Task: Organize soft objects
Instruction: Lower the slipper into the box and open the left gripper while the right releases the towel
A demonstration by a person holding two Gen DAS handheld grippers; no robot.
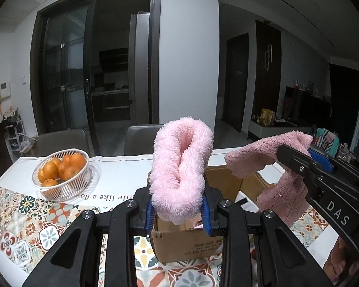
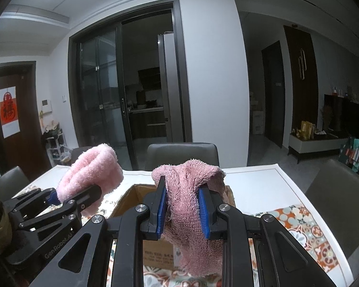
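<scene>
A: Left wrist view: your left gripper (image 1: 179,211) is clenched on a fluffy pink sock (image 1: 182,167), held up above the near left corner of an open box (image 1: 179,241). Your right gripper (image 1: 308,154) pinches a second, darker pink sock (image 1: 272,177) over the box's right side.

B: And the right wrist view?

A: The darker sock (image 2: 191,205) hangs folded between the blue pads (image 2: 161,211), its tail drooping over the box's (image 2: 134,196) near edge. The table (image 2: 263,186) lies beneath.

B: What could go wrong?

A: If you let go here, that tail may catch the rim and slide outside. The fluffy sock sits near the corner, so it could tip onto the tablecloth (image 1: 16,220). A wide left swing risks the fruit basket (image 1: 62,174) near the table's left edge.
</scene>
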